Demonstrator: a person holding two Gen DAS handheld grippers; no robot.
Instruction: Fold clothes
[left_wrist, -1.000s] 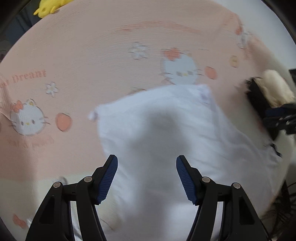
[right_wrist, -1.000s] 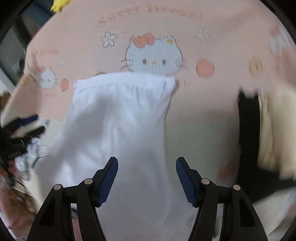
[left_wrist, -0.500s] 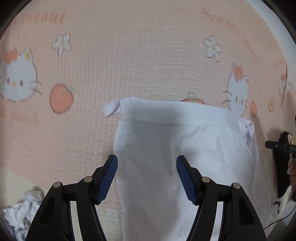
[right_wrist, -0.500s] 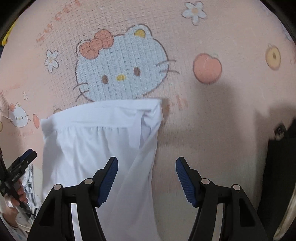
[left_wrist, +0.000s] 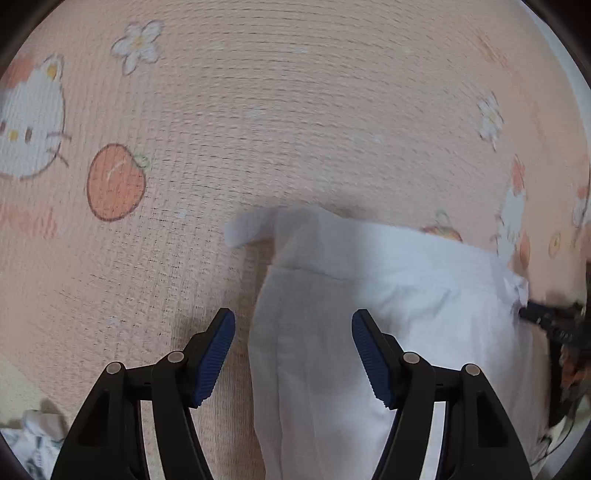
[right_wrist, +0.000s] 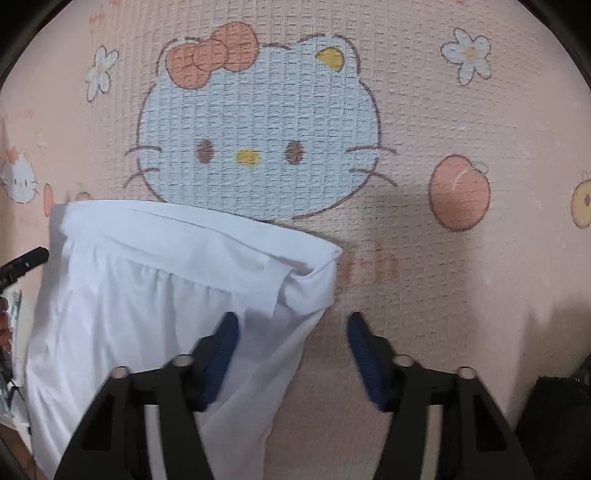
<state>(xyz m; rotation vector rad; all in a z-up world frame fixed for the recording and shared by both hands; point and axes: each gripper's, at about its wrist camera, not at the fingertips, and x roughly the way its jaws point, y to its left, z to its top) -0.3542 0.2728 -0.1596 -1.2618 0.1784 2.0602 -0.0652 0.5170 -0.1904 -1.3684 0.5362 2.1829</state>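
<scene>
Item one: a white, thin woven garment (left_wrist: 369, 295), lying flat on a pink waffle-textured blanket printed with cartoon cats, flowers and peaches (left_wrist: 295, 129). Its banded top edge points away from me; the lower part runs out of both views, so I cannot tell what kind of garment it is.

Item two: my left gripper (left_wrist: 293, 354), jaws apart, straddling the garment's left edge, pads clear of the cloth.

Item three: my right gripper (right_wrist: 293, 350), blurred. Its jaws have just been closing, yet they stand apart over the garment's right edge, the folded corner just ahead; nothing looks pinched.

Item four: a grey-and-white patterned cloth (left_wrist: 33, 439), cut off at the left view's corner.
</scene>
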